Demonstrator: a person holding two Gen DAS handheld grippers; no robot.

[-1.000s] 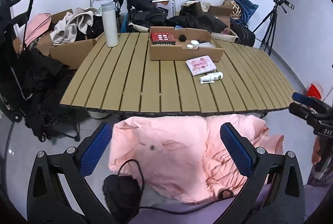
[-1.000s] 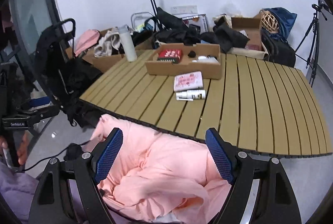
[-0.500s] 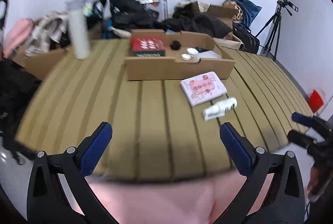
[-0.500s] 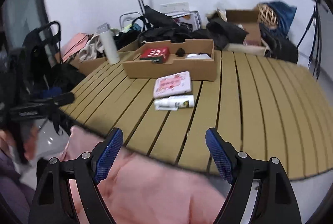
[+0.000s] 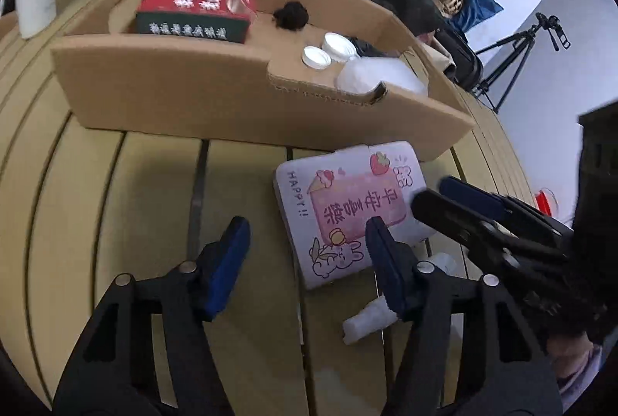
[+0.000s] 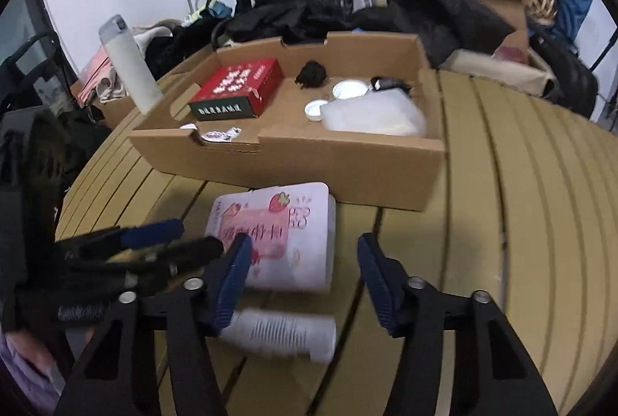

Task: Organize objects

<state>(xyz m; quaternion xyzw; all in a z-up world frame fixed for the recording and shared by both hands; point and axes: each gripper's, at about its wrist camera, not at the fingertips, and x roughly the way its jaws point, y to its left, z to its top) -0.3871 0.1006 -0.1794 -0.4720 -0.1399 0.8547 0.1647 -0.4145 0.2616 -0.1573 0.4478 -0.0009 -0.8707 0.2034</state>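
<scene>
White tube point(image 6: 282, 335) under right gripper point(image 6: 303, 277) jaws, ungripped.

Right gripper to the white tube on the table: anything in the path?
Nothing visible blocks it. The right gripper, jaws open and just narrowed, empty, hangs over the white tube, which lies bare on the slat table in front of the pink card pack. The left gripper sits off to the side.
</scene>
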